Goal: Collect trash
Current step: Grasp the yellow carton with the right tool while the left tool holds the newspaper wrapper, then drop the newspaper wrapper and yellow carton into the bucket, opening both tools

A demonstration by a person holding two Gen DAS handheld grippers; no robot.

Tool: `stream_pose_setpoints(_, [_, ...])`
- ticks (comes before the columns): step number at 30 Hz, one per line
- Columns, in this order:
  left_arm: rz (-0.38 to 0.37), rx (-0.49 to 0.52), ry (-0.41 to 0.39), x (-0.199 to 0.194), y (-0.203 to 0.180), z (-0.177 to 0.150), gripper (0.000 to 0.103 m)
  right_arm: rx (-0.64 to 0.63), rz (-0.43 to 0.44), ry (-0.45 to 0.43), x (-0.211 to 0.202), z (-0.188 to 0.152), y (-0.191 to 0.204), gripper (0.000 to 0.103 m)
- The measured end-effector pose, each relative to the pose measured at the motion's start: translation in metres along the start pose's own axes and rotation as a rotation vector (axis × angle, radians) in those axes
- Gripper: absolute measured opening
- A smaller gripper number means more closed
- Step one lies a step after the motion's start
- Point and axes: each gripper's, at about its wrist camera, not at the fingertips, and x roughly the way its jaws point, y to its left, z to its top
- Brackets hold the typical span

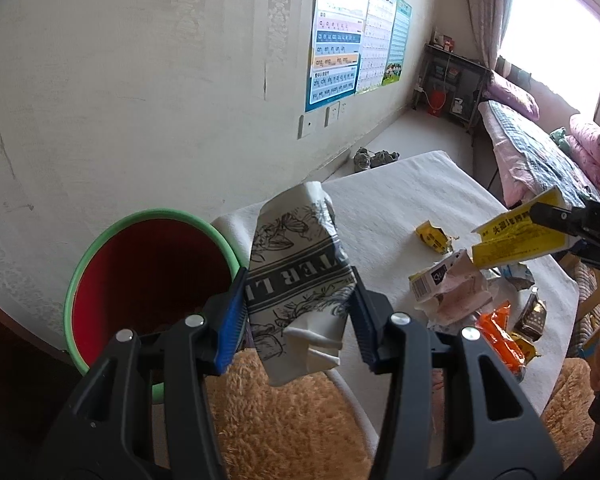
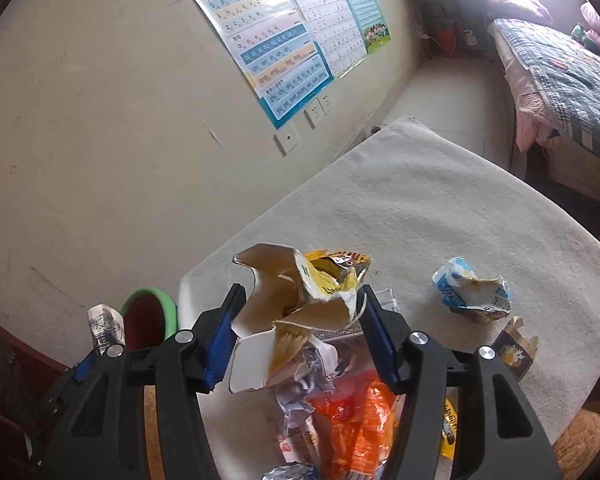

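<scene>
My left gripper (image 1: 300, 312) is shut on a crumpled white paper cup with black print (image 1: 296, 280), holding it up beside a red bucket with a green rim (image 1: 148, 280). In the right wrist view that cup (image 2: 104, 328) and the bucket (image 2: 148, 316) show at the lower left. My right gripper (image 2: 300, 320) is shut on a torn yellow cardboard box (image 2: 296, 304), lifted above the table; the left wrist view shows the box (image 1: 516, 240) in the air, held by the right gripper (image 1: 540, 216).
A white-clothed table (image 2: 440, 208) carries a trash pile (image 1: 452, 288): an orange wrapper (image 2: 360, 412), a blue-white crumpled wrapper (image 2: 472, 292), a small dark carton (image 2: 512, 348) and a yellow wrapper (image 1: 434, 236). Tan plush (image 1: 280, 420) lies below. A bed (image 2: 560, 68) stands at the right.
</scene>
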Motion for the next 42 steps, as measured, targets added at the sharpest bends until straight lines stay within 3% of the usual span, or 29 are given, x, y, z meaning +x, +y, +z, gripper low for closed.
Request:
stream_pose_setpoints(12, [0.029, -0.028, -0.028, -0.012, 0.027, 0.009, 0.046, -0.128, 0.028, -0.039, -0.019, -0.005, 0.041, 0.05])
stream_pose_setpoints(26, [0.131, -0.09, -0.007, -0.005, 0.105, 0.002, 0.046, -0.222, 0.124, 0.004, 0.004, 0.003, 0.106, 0.048])
stream_pose_setpoints(32, [0.179, -0.14, 0.018, 0.006, 0.134, -0.006, 0.046, -0.257, 0.185, 0.028, 0.025, 0.008, 0.145, 0.048])
stream_pose_setpoints(42, [0.215, -0.202, 0.085, 0.034, 0.17, -0.018, 0.046, -0.272, 0.304, 0.145, 0.083, 0.001, 0.215, 0.049])
